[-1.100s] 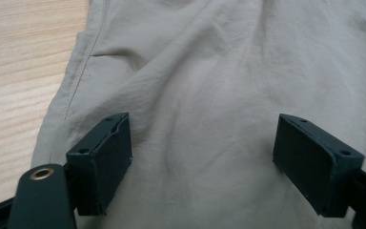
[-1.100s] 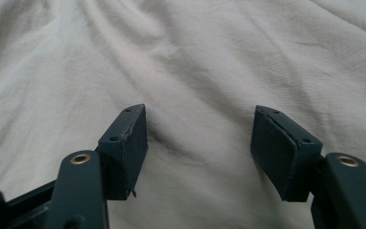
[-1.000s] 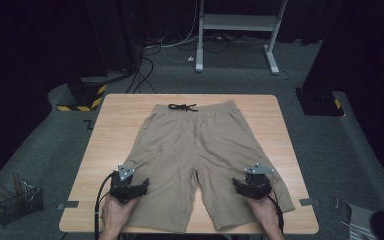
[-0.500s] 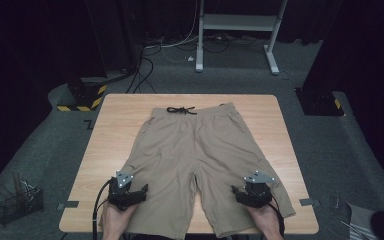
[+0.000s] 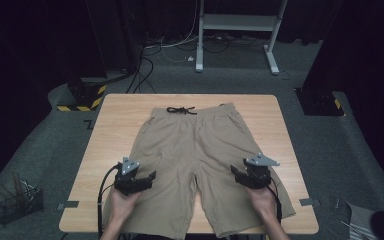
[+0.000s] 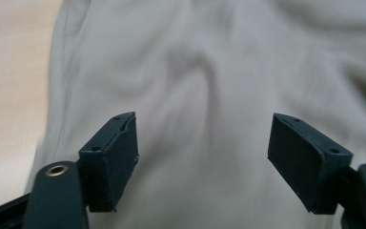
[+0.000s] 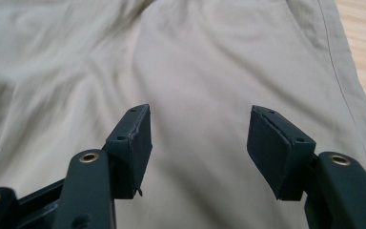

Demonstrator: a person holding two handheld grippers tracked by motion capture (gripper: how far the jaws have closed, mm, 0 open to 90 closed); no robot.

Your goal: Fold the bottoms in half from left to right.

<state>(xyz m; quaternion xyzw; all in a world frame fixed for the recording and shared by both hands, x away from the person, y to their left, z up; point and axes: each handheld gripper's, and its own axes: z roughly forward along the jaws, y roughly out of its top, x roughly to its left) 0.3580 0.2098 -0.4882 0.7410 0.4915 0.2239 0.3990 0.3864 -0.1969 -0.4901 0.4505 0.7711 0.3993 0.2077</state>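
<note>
Khaki shorts [image 5: 195, 160] lie flat on the wooden table [image 5: 115, 130], long axis running from the person's edge toward the far edge; the waistband with its dark drawstring [image 5: 181, 110] points away from the person, and both leg openings point to the near edge. The garment sits near the middle of the tabletop, and the hem of the leg on the person's right hangs slightly over the near edge. On the floor off the table's near left corner stands a small wire basket [image 5: 17, 205] with a few stick-like items in it, too small to identify. Left gripper [image 5: 147, 179] is over the left leg of the shorts, tilted, jaws aimed inward toward the crotch seam, hand [image 5: 122, 205] wrapped around its body from below. Right gripper [image 5: 236, 173] mirrors it over the right leg, jaws aimed inward, hand [image 5: 262, 200] behind it, forearm coming in from the bottom edge. In the left gripper view the fingers [image 6: 119, 152] stand wide apart over rumpled cloth, nothing clamped; they have just been closing a little. In the right gripper view the fingers [image 7: 136, 138] are likewise spread over smooth cloth, gripping nothing, and have also just narrowed slightly. Whether any pad tip grazes the fabric I cannot tell.
</note>
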